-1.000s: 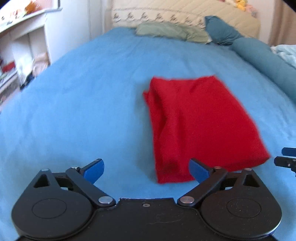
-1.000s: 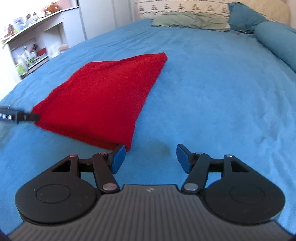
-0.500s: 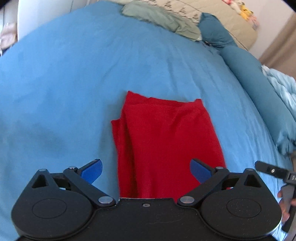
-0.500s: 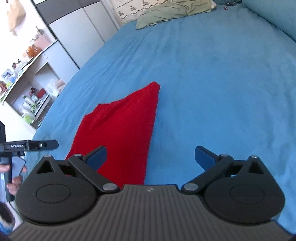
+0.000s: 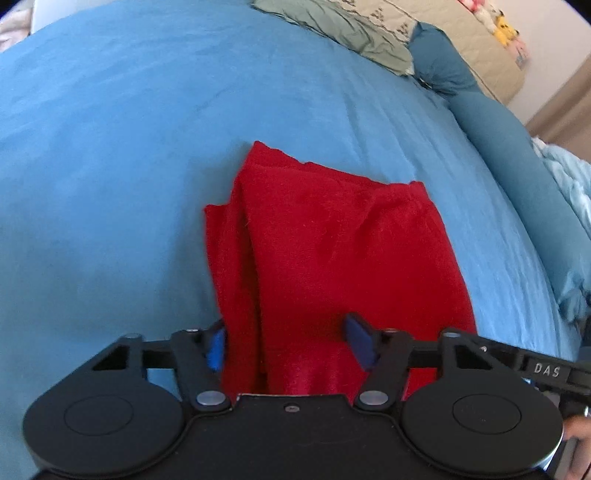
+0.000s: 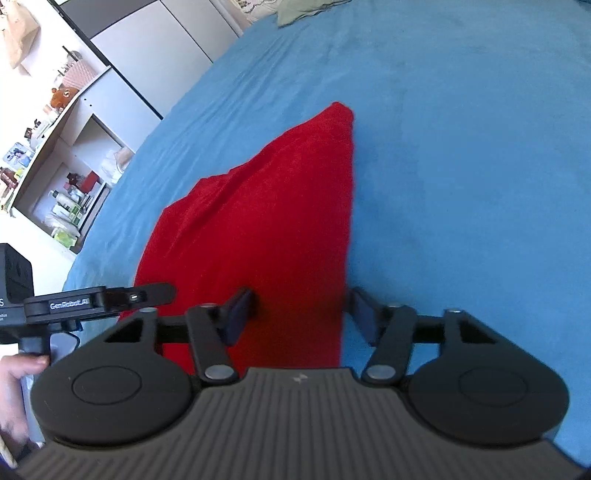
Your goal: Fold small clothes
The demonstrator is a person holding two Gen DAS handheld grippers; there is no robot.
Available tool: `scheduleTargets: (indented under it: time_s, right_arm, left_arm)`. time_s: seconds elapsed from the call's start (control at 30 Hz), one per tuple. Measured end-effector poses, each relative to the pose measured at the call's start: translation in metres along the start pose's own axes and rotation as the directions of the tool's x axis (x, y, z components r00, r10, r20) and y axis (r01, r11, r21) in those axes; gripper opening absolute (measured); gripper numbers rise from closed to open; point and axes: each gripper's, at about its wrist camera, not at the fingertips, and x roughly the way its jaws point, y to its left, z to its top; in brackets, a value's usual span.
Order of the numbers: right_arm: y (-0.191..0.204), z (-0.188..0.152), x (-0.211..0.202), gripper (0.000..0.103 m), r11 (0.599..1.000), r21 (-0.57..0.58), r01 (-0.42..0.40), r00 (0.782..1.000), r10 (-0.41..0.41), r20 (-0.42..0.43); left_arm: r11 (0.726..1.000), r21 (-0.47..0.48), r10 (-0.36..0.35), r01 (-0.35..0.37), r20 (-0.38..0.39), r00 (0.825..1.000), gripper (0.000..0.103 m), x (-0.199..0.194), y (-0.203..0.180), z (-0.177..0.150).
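Both tools, the left tool [image 5: 286, 341] and right tool [image 6: 299, 314], have come down over the near edge of the red garment [image 5: 332, 251], jaws spread around it, so pinching seems next.

Apparently a home bedroom: blue-sheeted bed [image 5: 147, 129], pillows [image 5: 340, 26], headboard [image 5: 461, 33], cluttered white shelves [image 6: 62, 173].

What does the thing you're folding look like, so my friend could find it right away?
Look at the big blue bed. In the middle of its cover lies a flat, folded red cloth, with the near edge between the open left gripper and right gripper. It is the only bright red thing there; the pillows at the far end are pale green and dark blue.
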Motion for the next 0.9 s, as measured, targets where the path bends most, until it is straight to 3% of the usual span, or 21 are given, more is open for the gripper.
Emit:
scheduleTargets:
  time_s: [0.07,0.13,0.33,0.47,0.7,0.9]
  right_arm:
    - [0.011,0.001,-0.003,0.047,0.998,-0.05,0.023,1.0,-0.023,0.01]
    - [0.019,0.001,-0.011,0.041,0.995,-0.086,0.042,0.999,-0.039,0.034]
    - [0.032,-0.002,-0.062,0.037,0.992,-0.122,0.019,0.996,-0.008,0.093]
    - [0.032,-0.013,-0.116,0.037,0.991,-0.137,0.006,0.995,0.007,0.098]
    - [0.006,-0.074,-0.216,0.037,0.987,-0.155,0.032,0.991,-0.01,0.136]
    - [-0.038,-0.136,-0.234,0.037,0.994,-0.081,0.067,0.992,-0.058,0.115]
  left_arm:
    - [1.0,-0.009,0.002,-0.002,0.016,1.0,0.041,-0.004,-0.001,-0.001]
    - [1.0,-0.026,-0.014,0.015,0.032,0.999,0.034,-0.013,-0.004,0.0]
    - [0.998,-0.017,-0.061,0.062,0.055,0.997,0.031,-0.041,-0.034,-0.009]
    - [0.994,0.066,-0.088,0.083,0.082,0.993,0.031,-0.072,-0.075,-0.038]
    - [0.98,0.156,-0.142,0.125,0.101,0.985,0.031,-0.107,-0.143,-0.124]
    - [0.974,0.21,-0.095,0.08,0.06,0.994,0.031,-0.086,-0.171,-0.175]
